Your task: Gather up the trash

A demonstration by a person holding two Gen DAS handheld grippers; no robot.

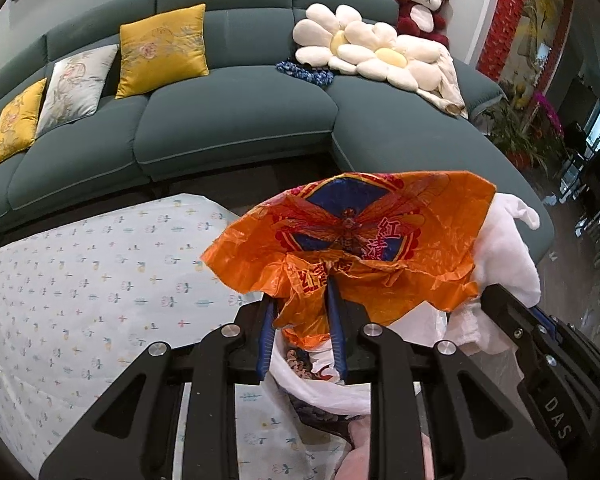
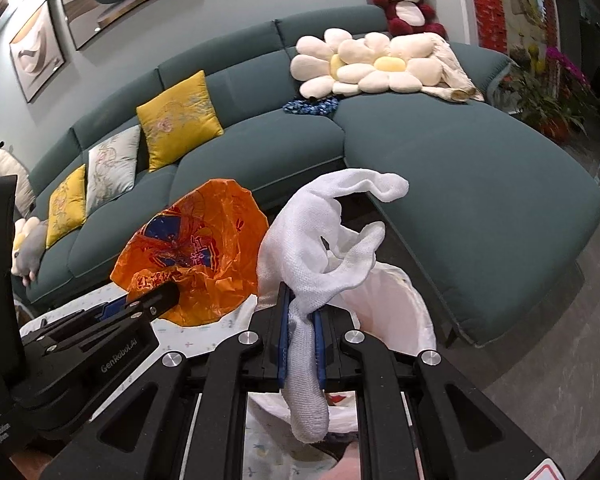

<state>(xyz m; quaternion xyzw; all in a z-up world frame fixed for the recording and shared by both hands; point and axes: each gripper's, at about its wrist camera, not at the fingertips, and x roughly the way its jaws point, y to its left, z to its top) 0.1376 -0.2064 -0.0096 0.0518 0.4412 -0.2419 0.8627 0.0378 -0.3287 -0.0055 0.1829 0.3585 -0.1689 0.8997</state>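
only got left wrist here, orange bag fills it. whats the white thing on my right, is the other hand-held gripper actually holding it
Observer: Yes. The right hand-held gripper is shut on a white cloth, pinched between its blue pads.
Operator: where's the bin opening
Observer: The white-lined bin stands open just beyond that gripper, to its right, under the cloth's upper end.
Operator: and my bag
Observer: In the right wrist view the orange bag hangs left of the bin's opening.
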